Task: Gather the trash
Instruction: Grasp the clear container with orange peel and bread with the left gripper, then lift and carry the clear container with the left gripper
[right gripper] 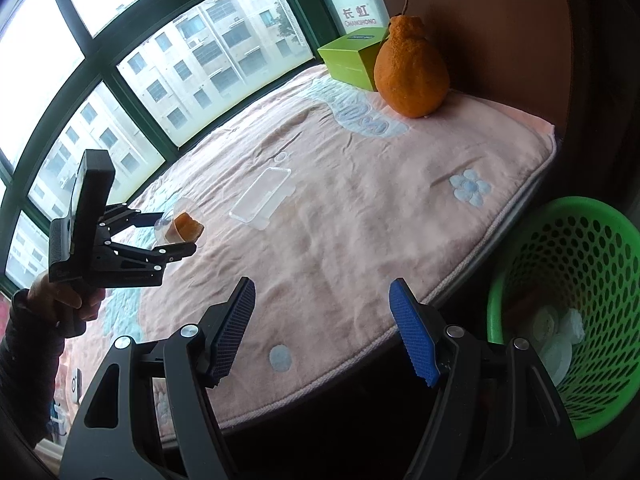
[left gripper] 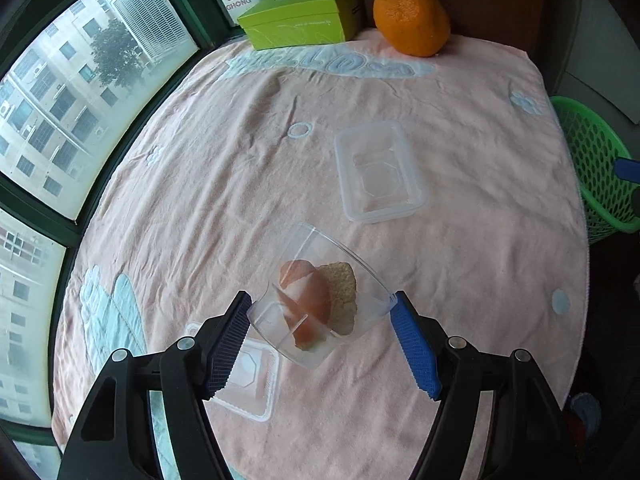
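While the left gripper [left gripper: 322, 308] has its two pads closed on the sides of a clear plastic cup [left gripper: 320, 300], the cup sits tipped in the grip and lifted above the pink towel [left gripper: 240, 184], with orange peel [left gripper: 308, 304] loose inside it. I would judge the step in hand to be carrying that cup across to the green basket [right gripper: 568, 280], so the grip should stay firm but gentle, since thin plastic will buckle, and the mouth should be kept tilted up until it is over the basket or the peel may slide out. Under the left gripper lies a clear tray [left gripper: 248, 384], and another clear tray [left gripper: 378, 172] lies further along the towel, both apparently waiting their turn. The right gripper [right gripper: 322, 328] hovers near the towel's front edge, its jaws wide apart and holding nothing. At the far end stand a green box [left gripper: 304, 16] and a big knobbly orange [left gripper: 412, 20]. To the right, below the edge, the basket already holds some white scraps. A dark-framed window [right gripper: 160, 80] runs along the left side, looking onto apartment blocks.
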Available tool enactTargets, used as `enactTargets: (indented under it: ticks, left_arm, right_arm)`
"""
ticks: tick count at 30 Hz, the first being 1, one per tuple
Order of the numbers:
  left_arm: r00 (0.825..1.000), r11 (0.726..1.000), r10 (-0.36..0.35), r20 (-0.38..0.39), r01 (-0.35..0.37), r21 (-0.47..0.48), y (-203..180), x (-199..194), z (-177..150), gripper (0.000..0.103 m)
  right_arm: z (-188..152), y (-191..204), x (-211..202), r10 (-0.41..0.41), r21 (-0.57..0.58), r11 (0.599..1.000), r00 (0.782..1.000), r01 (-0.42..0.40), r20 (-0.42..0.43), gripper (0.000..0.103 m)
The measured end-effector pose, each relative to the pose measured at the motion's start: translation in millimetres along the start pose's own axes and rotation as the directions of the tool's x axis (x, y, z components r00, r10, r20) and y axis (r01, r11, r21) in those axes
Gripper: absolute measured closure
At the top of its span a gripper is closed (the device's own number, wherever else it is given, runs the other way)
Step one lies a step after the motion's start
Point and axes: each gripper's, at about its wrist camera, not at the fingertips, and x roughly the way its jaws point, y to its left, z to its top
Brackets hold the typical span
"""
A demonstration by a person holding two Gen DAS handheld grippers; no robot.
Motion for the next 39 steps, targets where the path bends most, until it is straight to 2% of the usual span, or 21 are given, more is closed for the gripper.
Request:
enactTargets:
  ticks: [5,11,14,16,19,26,29,31,35,39]
  left_arm:
    - [0.995,0.996,-0.089,0.05,0.09,-0.024,-1.8,-14.4,-11.2,0.034]
    - [0.981,0.983,-0.176,0.086,0.179,-0.026,-3.8,-29.2,-28.0,0.034]
    - [0.992,0.993,-0.114,0.055,0.114,-0.001,-4.7,-28.5,-32.6,0.034]
    - [0.995,0.995,-0.099,0.024,0.099,0.018,-1.6,-24.4,-33.7,0.034]
    - [0.999,0.994,-0.042,-0.025,0.044,0.095,-3.0,-18.1,-33.2,0.034]
    - [0.996,0.98,0.004,-0.087,0.013,0.198,-17.1,-8.1,-34.5,0.034]
    - [0.994,0.975,0.014,-0.11,0.011,0.221,-25.8,-2.1,-35.1,0.033]
    - [0.994,0.971,0.031,-0.107,-0.004,0.241,-32.8,-0.2,-33.5,0.025]
    - [0.996,0.968,0.015,-0.09,0.008,0.251,-42.6,-2.6,-27.4,0.022]
    - [0.998,0.976,-0.018,-0.062,0.031,0.216,-42.2,-9.0,-24.8,0.021]
  right_arm:
    - [-0.7,9.6,10.6,0.033,-0.015,0.999,0.999,-0.033,-0.026,0.034]
    - [2.9,14.2,29.8,0.139,0.045,0.99,0.987,-0.136,-0.079,0.052]
    - [3.3,15.5,39.7,0.169,0.075,0.984,0.98,-0.161,-0.102,0.055]
    - [2.0,17.0,42.7,0.173,0.083,0.983,0.979,-0.165,-0.109,0.055]
    - [-1.0,19.1,44.7,0.171,0.08,0.984,0.978,-0.162,-0.117,0.055]
    - [-4.9,11.7,47.4,0.158,0.097,0.984,0.979,-0.147,-0.127,0.055]
    - [-6.5,9.4,45.2,0.151,0.095,0.986,0.981,-0.139,-0.124,0.055]
    - [-7.7,7.9,43.1,0.144,0.093,0.987,0.982,-0.133,-0.12,0.055]
    - [-9.2,2.9,40.9,0.141,0.104,0.986,0.983,-0.129,-0.116,0.055]
    - [-9.6,-0.3,37.9,0.144,0.111,0.985,0.983,-0.132,-0.11,0.055]
